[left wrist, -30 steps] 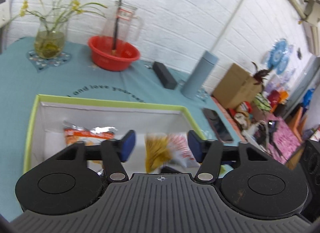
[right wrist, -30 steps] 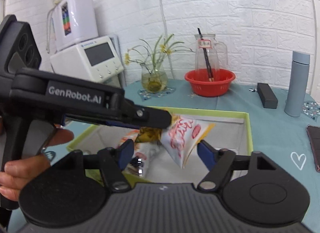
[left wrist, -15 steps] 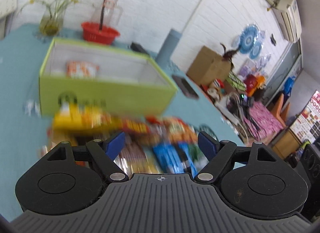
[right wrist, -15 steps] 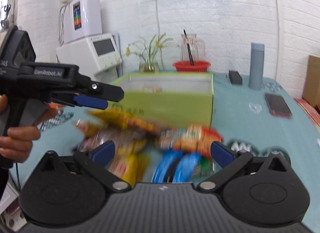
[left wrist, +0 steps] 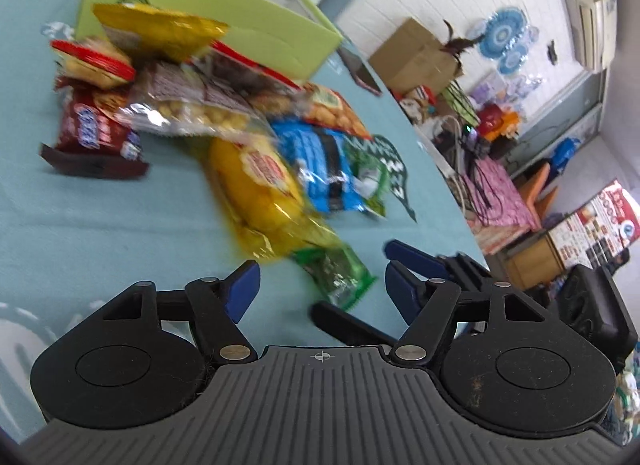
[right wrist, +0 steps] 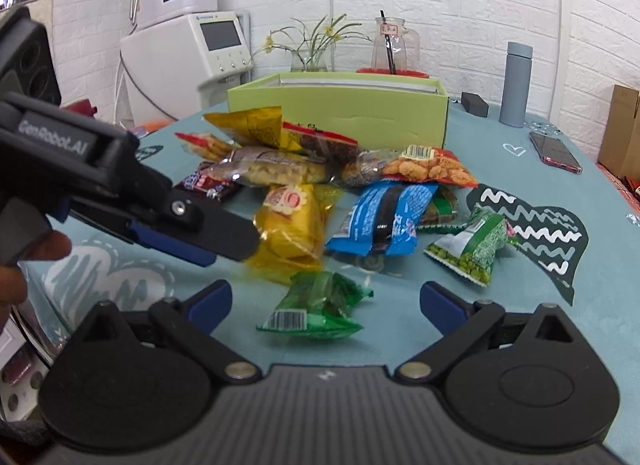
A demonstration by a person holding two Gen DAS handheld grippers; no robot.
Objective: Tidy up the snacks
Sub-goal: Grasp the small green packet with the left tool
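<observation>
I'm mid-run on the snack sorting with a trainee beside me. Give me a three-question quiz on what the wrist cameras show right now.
1. True or false: the right gripper is shut on a snack.
2. Multiple choice: the small green packet nearest the right gripper's jaws lies A) inside the green box, B) on the teal tablecloth in front of the pile, C) under the phone.
3. Fill in: the tall grey bottle stands to the ____ of the green box in the right wrist view.

Key: 1 false, its jaws stand wide with nothing pressed between them. 2 B. 3 right.
</observation>
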